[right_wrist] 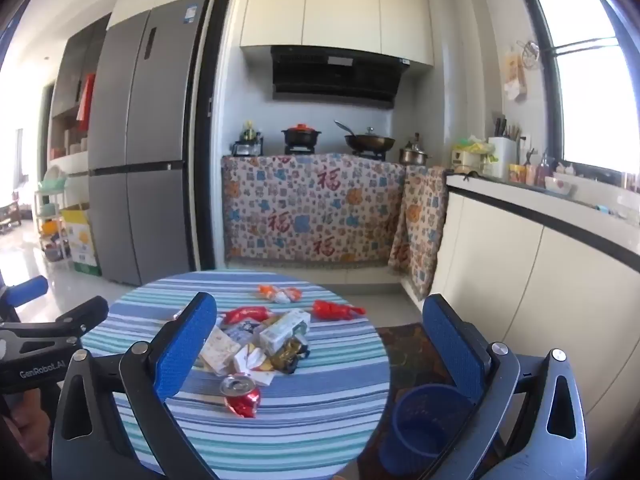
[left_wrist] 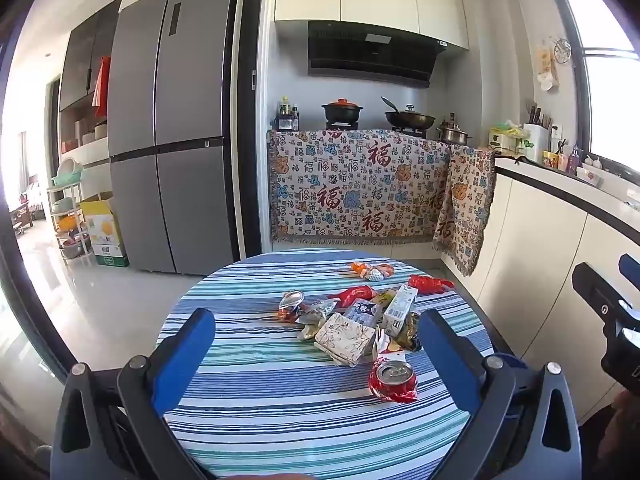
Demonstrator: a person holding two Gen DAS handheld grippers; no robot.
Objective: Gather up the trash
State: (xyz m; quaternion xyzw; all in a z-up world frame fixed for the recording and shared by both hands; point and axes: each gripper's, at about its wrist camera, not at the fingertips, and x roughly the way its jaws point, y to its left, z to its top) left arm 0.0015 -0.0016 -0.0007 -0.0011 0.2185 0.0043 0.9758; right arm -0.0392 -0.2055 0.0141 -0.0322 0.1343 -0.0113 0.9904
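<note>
Both claws stand released with nothing between the pads — the left gripper (left_wrist: 316, 354) and the right gripper (right_wrist: 320, 346) hang over the near edge of the striped round table (left_wrist: 248, 392), the blue bin (right_wrist: 424, 424) on the floor just right of the table beneath the right claw. Nearest lies the crushed red can (left_wrist: 393, 381), top end up and just inside the left claw's right finger, left of centre for the right claw, so I judge the left marginally better placed. Beyond it sit the floral packet (left_wrist: 345, 336), the milk carton (left_wrist: 400, 308) with its long axis running near-to-far, and scattered red wrappers (left_wrist: 430, 283); legible writing — "GenRobot.AI" on the left gripper's body, 福 on the far counter cloth (left_wrist: 360, 184).
</note>
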